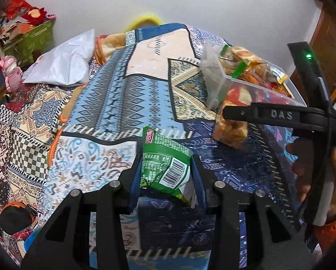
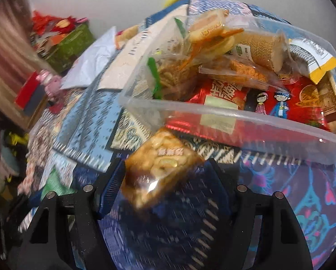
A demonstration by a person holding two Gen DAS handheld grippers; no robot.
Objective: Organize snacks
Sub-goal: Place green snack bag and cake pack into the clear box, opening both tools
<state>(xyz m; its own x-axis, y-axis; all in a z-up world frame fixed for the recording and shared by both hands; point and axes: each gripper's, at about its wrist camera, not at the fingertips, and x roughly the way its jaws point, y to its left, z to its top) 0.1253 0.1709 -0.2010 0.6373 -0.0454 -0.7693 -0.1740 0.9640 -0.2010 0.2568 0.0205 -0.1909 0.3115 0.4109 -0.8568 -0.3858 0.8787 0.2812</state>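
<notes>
Green snack packet (image 1: 165, 159): lower centre of left wrist view, clamped between left gripper (image 1: 165, 175) pads, long axis running up-frame, barcode end low.

Clear plastic bin (image 1: 269, 87), already stuffed with snacks, sits upper right of that frame; packet must travel up-right to reach it.

Right gripper (image 2: 165, 180): jaws apart around orange peanut-brittle pack (image 2: 161, 168), right pad looks clear of it, grip unsure, frame blurred. Bin rim (image 2: 235, 117) just above pack in right wrist view.

Right hand nearer bin, judged.
</notes>
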